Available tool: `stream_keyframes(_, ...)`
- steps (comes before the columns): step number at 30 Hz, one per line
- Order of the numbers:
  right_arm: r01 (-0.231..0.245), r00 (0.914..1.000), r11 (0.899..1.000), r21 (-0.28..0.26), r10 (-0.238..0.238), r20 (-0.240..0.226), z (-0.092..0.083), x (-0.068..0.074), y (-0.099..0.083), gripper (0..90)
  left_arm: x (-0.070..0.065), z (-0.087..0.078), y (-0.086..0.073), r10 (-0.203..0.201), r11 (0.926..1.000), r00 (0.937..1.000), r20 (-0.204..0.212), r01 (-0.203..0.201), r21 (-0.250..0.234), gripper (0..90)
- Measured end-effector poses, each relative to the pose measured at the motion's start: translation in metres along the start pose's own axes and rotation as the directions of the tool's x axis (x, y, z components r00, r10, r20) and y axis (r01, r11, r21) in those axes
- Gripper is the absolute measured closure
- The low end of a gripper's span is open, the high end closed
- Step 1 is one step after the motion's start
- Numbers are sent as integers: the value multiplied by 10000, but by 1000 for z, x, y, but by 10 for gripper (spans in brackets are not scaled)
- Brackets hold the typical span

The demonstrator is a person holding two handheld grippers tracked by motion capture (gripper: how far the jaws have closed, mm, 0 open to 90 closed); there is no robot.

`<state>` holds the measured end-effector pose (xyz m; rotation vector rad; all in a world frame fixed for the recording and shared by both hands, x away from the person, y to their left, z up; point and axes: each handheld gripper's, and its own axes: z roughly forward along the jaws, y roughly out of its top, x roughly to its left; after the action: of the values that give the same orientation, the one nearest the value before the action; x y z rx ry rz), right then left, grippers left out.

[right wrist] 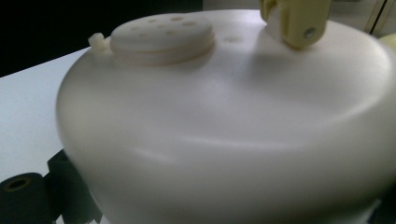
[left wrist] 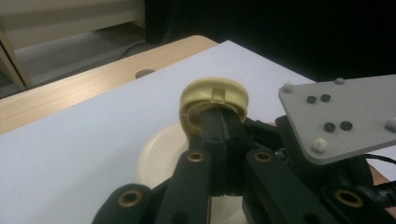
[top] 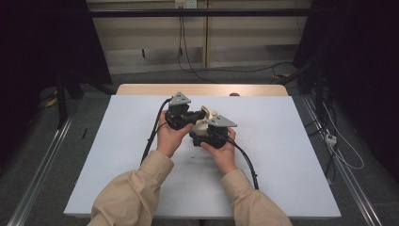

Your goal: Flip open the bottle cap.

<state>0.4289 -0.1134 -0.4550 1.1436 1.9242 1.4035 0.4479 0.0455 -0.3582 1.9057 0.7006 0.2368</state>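
A cream-white rounded container [right wrist: 224, 121] is held above the white mat [top: 282, 155] at mid-table. Its top has a perforated disc [right wrist: 163, 32] and a yellow hinge [right wrist: 299, 18]. A yellow flip cap [left wrist: 215, 95] stands open on that hinge. My left gripper [left wrist: 219, 119] is shut on the cap's rim; the high view has this gripper [top: 201, 114] left of the cap [top: 212, 113]. My right gripper [top: 197, 133] is shut on the container's body [top: 201, 125] from the near side. One of its black jaws shows at the lower left of the right gripper view.
The mat lies on a wooden table [top: 202, 89] whose far edge shows a small hole [top: 234, 94]. The right gripper's grey plate [left wrist: 345, 116] sits close beside the left jaws. Cables [top: 150, 141] trail back from both grippers across the mat. Dark curtains flank the table.
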Motion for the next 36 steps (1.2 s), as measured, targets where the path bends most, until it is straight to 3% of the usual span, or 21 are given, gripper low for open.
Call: stream_keyframes(36, -1, 10000, 10000, 25, 1, -3, 0, 0, 0, 56, 2, 6, 2, -98, 9999, 10000, 15, 98, 47, 900)
